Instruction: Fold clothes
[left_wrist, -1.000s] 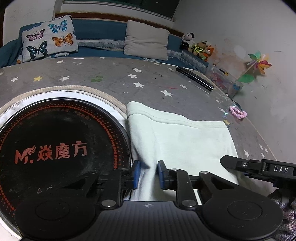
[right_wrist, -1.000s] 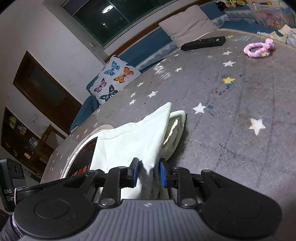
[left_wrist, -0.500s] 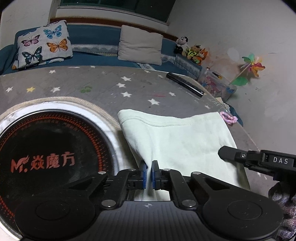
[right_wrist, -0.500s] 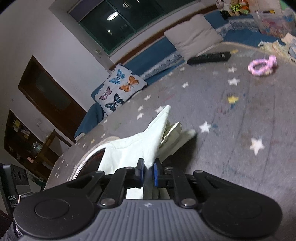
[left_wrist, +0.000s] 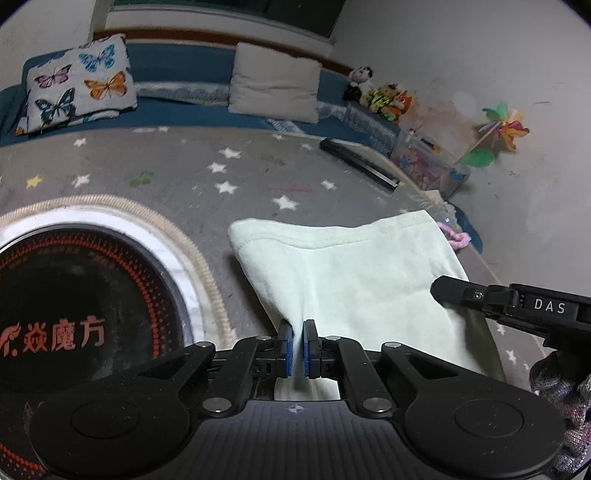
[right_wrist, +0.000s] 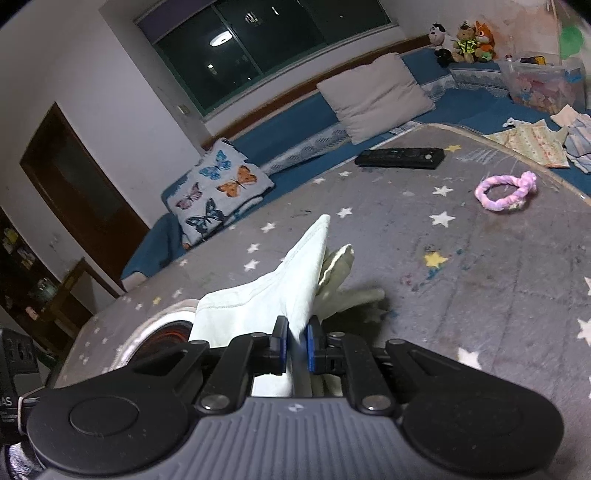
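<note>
A pale green garment (left_wrist: 354, 273) lies partly folded on the grey star-patterned table (left_wrist: 184, 173), its near edge lifted. My left gripper (left_wrist: 298, 341) is shut on the garment's near left edge. My right gripper (right_wrist: 295, 345) is shut on the garment's (right_wrist: 291, 280) near right edge and holds it raised, with lower layers hanging beneath. The right gripper's body (left_wrist: 517, 306) shows at the right of the left wrist view.
A round black heater plate with red lettering (left_wrist: 74, 317) sits in the table at the left. A black remote (right_wrist: 400, 158) and a pink ring (right_wrist: 506, 192) lie on the far side. Cushions (left_wrist: 273, 83) and toys line the bench behind.
Both grippers have closed on the garment's near edge and lifted it; the cloth now rises off the table.
</note>
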